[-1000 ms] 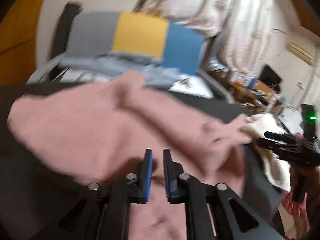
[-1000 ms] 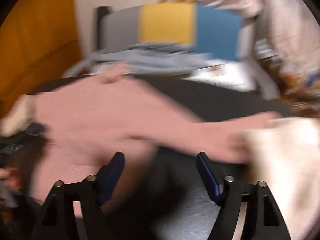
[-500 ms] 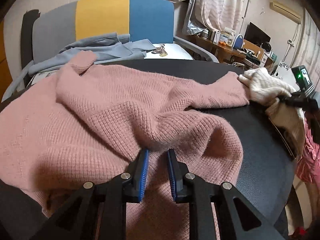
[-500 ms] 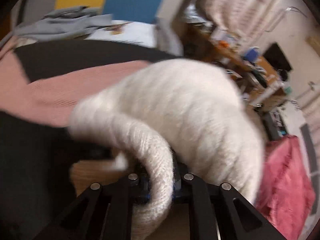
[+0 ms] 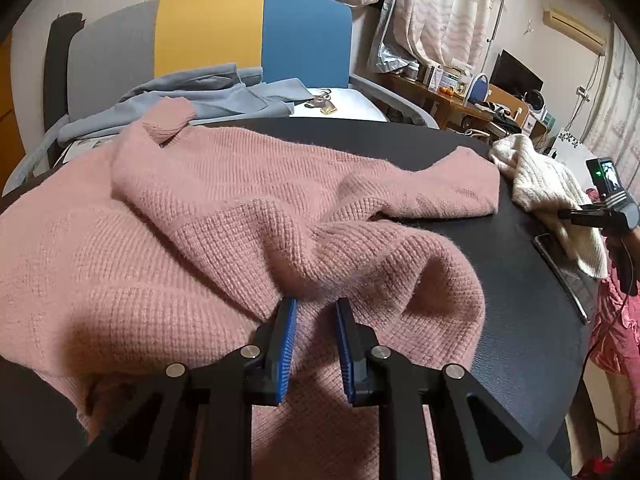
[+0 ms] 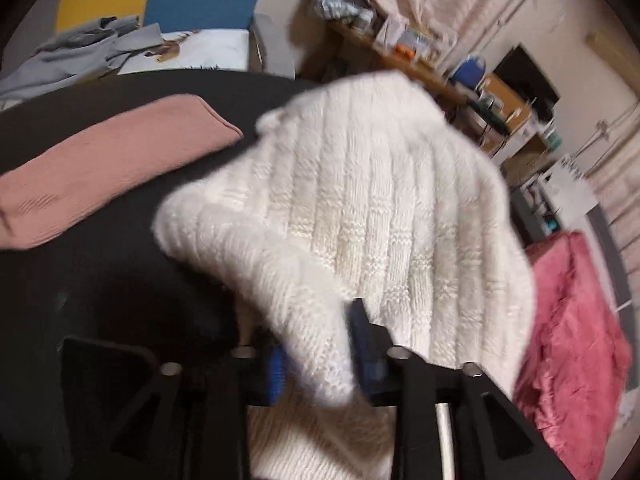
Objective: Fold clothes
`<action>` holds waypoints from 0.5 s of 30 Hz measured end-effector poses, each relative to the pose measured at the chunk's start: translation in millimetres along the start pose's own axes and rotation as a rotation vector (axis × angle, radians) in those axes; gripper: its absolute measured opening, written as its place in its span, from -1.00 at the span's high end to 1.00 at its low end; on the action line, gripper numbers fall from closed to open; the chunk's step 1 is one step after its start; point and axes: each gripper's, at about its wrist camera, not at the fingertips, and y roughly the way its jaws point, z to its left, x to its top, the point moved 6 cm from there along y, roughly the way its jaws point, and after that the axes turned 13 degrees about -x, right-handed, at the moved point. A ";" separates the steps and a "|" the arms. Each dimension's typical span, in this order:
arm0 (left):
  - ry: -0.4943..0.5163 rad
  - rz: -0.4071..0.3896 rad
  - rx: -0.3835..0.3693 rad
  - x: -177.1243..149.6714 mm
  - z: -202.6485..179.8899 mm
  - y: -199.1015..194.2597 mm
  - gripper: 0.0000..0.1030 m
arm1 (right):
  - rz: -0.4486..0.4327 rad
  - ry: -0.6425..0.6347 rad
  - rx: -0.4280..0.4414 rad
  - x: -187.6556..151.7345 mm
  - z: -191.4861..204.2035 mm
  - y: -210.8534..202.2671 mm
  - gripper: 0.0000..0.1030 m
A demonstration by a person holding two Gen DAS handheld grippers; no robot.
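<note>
A pink knit sweater (image 5: 200,220) lies rumpled across the black round table (image 5: 520,280). My left gripper (image 5: 314,302) rests on it with its jaws a little apart. Its tips sit against a raised fold and nothing is pinched between the pads. One pink sleeve (image 6: 100,168) reaches toward a white ribbed sweater (image 6: 380,200) heaped at the table's right edge (image 5: 540,184). My right gripper (image 6: 316,328) is at that heap. Its jaws are opening and a thick white fold still lies between them. The left wrist view shows the right gripper (image 5: 580,214) at the far right.
A grey, yellow and blue chair (image 5: 208,32) behind the table holds a grey-blue garment (image 5: 192,96). A dark flat device (image 5: 560,268) lies under the white heap. A red cloth (image 6: 572,320) hangs off to the right, below the table edge. A cluttered desk (image 5: 460,88) stands beyond.
My right gripper swung right from the pink sweater to the white heap, closed on a fold, then widened. My left gripper dropped onto the pink sweater and has stayed there.
</note>
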 end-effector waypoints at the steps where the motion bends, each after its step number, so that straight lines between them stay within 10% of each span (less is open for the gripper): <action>1: -0.008 -0.011 -0.007 0.2 -1.0 -4.2 0.64 | -0.063 -0.003 -0.009 4.5 3.0 -20.4 -0.09; 3: -0.014 -0.050 -0.008 1.1 -2.2 -15.2 0.64 | -0.204 -0.007 -0.016 14.7 10.2 -64.4 -0.65; 5: 0.019 -0.072 -0.010 1.3 -7.6 -22.4 0.63 | -0.318 -0.034 0.038 29.6 28.8 -100.7 -0.78; 7: 0.059 -0.071 -0.015 0.8 -16.5 -24.1 0.63 | -0.329 -0.118 0.201 38.0 66.3 -113.5 -0.33; 9: 0.101 -0.074 -0.034 2.3 -26.5 -25.0 0.63 | -0.279 -0.236 0.329 38.4 112.5 -110.3 0.81; 11: 0.137 -0.095 -0.044 7.7 -35.6 -27.7 0.63 | -0.236 -0.282 0.350 41.9 140.0 -94.8 0.88; 15: 0.167 -0.130 -0.052 21.8 -45.7 -30.5 0.60 | -0.205 -0.312 0.524 43.1 169.7 -81.4 0.36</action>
